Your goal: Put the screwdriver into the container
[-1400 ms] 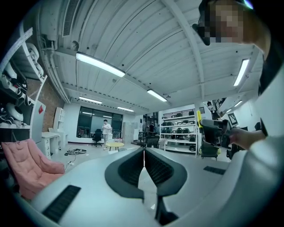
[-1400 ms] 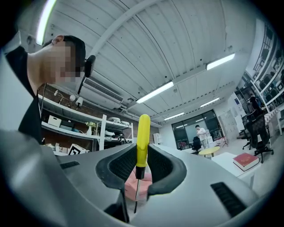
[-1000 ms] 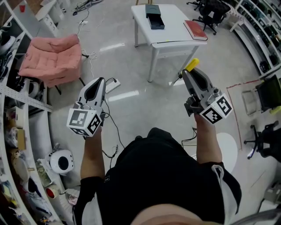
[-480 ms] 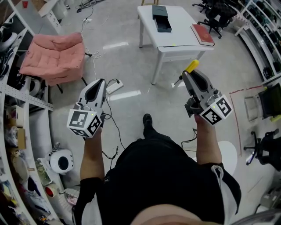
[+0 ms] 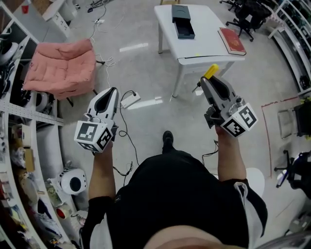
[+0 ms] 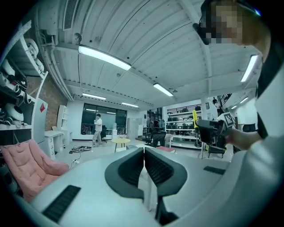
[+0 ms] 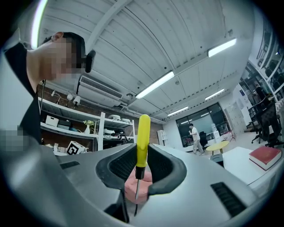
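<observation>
My right gripper (image 5: 207,81) is shut on a yellow-handled screwdriver (image 5: 211,71), held in the air over the floor short of the white table (image 5: 209,51). In the right gripper view the yellow handle (image 7: 143,141) stands upright between the jaws of the right gripper (image 7: 141,153), with the thin shaft pointing down. A dark open container (image 5: 182,20) lies on the far part of the table. My left gripper (image 5: 112,91) hangs at the left, away from the table. In its own view the left gripper (image 6: 144,153) is shut with nothing in it.
A red book (image 5: 232,41) lies at the table's right edge. A pink cushioned chair (image 5: 60,68) stands at the left, with cables and a power strip (image 5: 129,100) on the floor. Shelves line the left side, and office chairs (image 5: 252,12) stand at the far right.
The table and chair have slid nearer and to the right in the head view, and a foot has appeared below the grippers. Both grippers keep their pose, the right one still holding the screwdriver.
</observation>
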Demonstrator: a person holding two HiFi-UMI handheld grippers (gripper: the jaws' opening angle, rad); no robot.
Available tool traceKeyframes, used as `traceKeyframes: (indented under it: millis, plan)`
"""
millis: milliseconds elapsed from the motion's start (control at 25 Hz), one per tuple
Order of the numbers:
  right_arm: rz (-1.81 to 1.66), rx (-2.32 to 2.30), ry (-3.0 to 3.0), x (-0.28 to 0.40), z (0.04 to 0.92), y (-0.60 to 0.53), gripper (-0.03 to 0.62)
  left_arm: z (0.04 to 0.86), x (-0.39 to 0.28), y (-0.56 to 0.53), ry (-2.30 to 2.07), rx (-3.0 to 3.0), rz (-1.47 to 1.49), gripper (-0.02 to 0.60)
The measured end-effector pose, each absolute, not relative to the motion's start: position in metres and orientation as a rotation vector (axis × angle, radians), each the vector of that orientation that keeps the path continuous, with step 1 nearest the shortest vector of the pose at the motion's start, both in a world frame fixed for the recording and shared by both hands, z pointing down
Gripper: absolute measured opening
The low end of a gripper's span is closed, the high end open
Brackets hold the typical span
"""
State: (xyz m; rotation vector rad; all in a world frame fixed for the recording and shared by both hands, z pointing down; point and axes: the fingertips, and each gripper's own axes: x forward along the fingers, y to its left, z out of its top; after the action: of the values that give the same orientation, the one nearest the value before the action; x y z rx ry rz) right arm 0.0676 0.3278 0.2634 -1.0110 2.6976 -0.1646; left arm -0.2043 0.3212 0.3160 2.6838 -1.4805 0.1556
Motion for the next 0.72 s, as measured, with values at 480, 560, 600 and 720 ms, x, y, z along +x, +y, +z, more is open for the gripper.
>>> traceKeyframes:
  millis: [480,560,600,720]
  plan:
    - [-0.163,-1.017,2.647,0.141,0.266,0.216,0.089,0.299,-0.129,0.210,-1.461,2.731,0.202,0.020]
    - [-0.169,-1.022,2.643,0.149,0.269,0.205,0.089,0.298,-0.122,0.200,-1.461,2.740,0.213,0.020]
    - [-0.173,-1.022,2.643,0.150,0.270,0.201,0.089,0.298,-0.121,0.196,-1.464,2.742,0.219,0.020]
    - [-0.177,-1.023,2.653,0.151,0.275,0.189,0.087,0.299,-0.121,0.179,-1.474,2.741,0.217,0.020]
